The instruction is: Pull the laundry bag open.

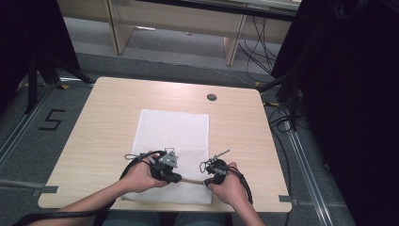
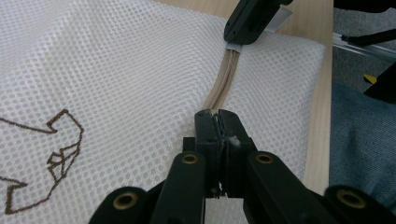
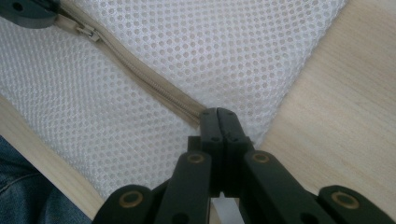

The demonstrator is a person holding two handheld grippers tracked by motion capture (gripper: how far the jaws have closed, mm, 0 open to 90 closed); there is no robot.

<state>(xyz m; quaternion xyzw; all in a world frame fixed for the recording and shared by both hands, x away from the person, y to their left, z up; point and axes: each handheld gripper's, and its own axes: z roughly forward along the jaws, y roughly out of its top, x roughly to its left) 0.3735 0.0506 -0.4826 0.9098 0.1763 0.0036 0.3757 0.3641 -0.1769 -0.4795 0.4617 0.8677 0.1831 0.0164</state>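
A white mesh bag (image 1: 171,132) lies flat on the table, with a beige zipper (image 1: 192,180) along its near edge. My left gripper (image 1: 178,178) is shut on the zipper (image 2: 223,86) at its slider end; the small metal slider (image 3: 88,32) sits right beside its jaws. My right gripper (image 1: 207,181) is shut on the zipper's other end (image 3: 194,112), at the bag's corner (image 3: 261,116). The zipper runs taut and closed between the two grippers. In the left gripper view my left gripper (image 2: 217,116) faces the right gripper (image 2: 252,18).
The wooden table (image 1: 108,108) has a round cable hole (image 1: 211,97) at the back. A brown line drawing (image 2: 56,154) is printed on the mesh. Black curtains and cables stand at the right, shelving legs behind the table.
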